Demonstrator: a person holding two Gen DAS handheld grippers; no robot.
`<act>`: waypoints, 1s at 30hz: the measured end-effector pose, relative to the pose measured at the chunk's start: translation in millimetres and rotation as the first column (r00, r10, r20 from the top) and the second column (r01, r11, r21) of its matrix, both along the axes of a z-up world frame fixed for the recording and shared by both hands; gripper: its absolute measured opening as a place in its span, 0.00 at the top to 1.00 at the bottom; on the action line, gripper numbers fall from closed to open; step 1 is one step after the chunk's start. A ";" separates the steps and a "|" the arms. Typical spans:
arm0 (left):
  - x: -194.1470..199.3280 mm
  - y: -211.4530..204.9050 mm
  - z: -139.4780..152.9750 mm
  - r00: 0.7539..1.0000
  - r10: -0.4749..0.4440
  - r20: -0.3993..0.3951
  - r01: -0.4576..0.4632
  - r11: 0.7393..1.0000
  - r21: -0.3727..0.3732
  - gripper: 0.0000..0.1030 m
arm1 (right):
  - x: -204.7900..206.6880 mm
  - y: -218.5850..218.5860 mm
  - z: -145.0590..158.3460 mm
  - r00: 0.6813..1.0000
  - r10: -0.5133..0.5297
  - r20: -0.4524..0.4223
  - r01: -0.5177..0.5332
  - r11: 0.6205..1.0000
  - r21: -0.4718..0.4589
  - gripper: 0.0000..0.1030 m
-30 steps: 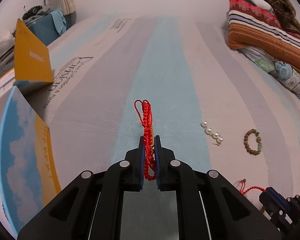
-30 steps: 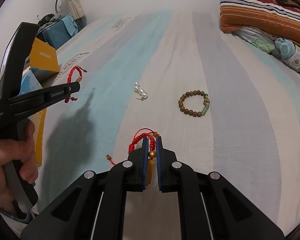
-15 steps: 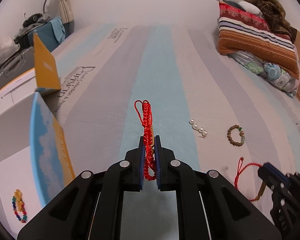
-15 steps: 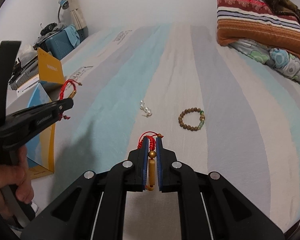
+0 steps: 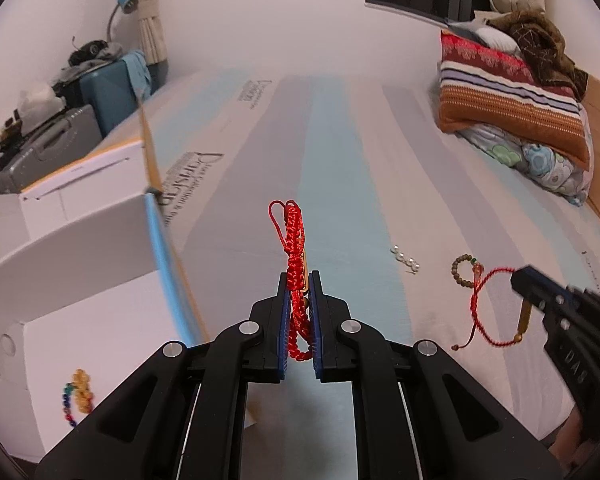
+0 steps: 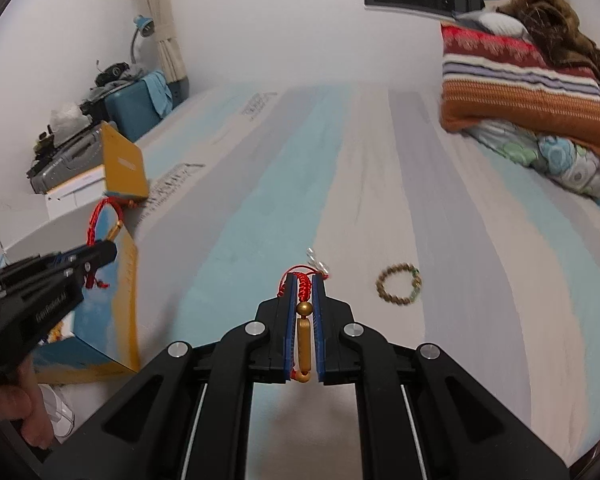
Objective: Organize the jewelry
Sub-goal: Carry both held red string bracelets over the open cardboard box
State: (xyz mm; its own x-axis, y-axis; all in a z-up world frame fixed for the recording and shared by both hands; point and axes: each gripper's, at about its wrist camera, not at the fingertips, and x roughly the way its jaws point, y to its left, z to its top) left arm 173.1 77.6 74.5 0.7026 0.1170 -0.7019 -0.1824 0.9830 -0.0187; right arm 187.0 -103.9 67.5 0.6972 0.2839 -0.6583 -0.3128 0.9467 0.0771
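A red cord bracelet (image 5: 294,264) is pinched upright between the closed fingers of the left hand-held gripper (image 5: 299,300), its braided loop standing up past the fingertips and its tail hanging back between the pads. It is held clear of the bed (image 5: 340,184), probably so it can be carried over to the open white box (image 5: 100,320) just to the left, where a string of coloured beads (image 5: 78,394) already lies on the floor of the box.

The right hand-held gripper (image 6: 301,308) is also closed, clamped on a second red bracelet with a gold bar (image 6: 303,332); the bar and a gold bead sit between the pads and the red loop pokes out in front. In the left view its cord dangles freely below the gripper, off the bed.

Out on the striped bed beyond both grippers, a wooden bead bracelet (image 6: 398,286) and a short string of pearls (image 5: 406,259) lie apart from each other, not yet picked up. Folded blankets (image 6: 520,92) are stacked at the far right.
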 end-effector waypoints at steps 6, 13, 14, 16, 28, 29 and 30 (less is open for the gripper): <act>-22.6 22.8 14.2 0.999 0.039 0.024 -0.040 0.999 0.009 0.92 | -8.4 17.8 26.2 0.998 0.032 0.045 -0.034 0.998 0.044 0.93; -43.1 45.5 18.1 0.996 0.087 0.035 -0.088 0.996 0.026 0.92 | -20.1 53.0 52.7 0.992 0.089 0.089 -0.094 0.994 0.057 0.93; -45.7 49.0 18.5 0.995 0.095 0.035 -0.096 0.995 0.028 0.92 | -20.8 57.8 54.2 0.991 0.098 0.088 -0.103 0.993 0.060 0.93; -51.2 55.8 20.0 0.994 0.107 0.035 -0.108 0.994 0.029 0.92 | -23.4 70.2 56.4 0.988 0.124 0.087 -0.130 0.989 0.065 0.93; -95.0 115.6 28.9 0.974 0.223 0.043 -0.223 0.975 0.011 0.92 | -51.9 153.5 78.9 0.951 0.282 0.123 -0.291 0.955 0.063 0.93; -98.6 120.7 29.1 0.972 0.233 0.042 -0.234 0.972 0.008 0.92 | -54.4 161.4 80.4 0.947 0.297 0.125 -0.306 0.950 0.063 0.93; -102.8 126.2 29.5 0.968 0.246 0.041 -0.247 0.969 0.007 0.92 | -55.9 168.3 80.9 0.943 0.309 0.125 -0.318 0.946 0.061 0.93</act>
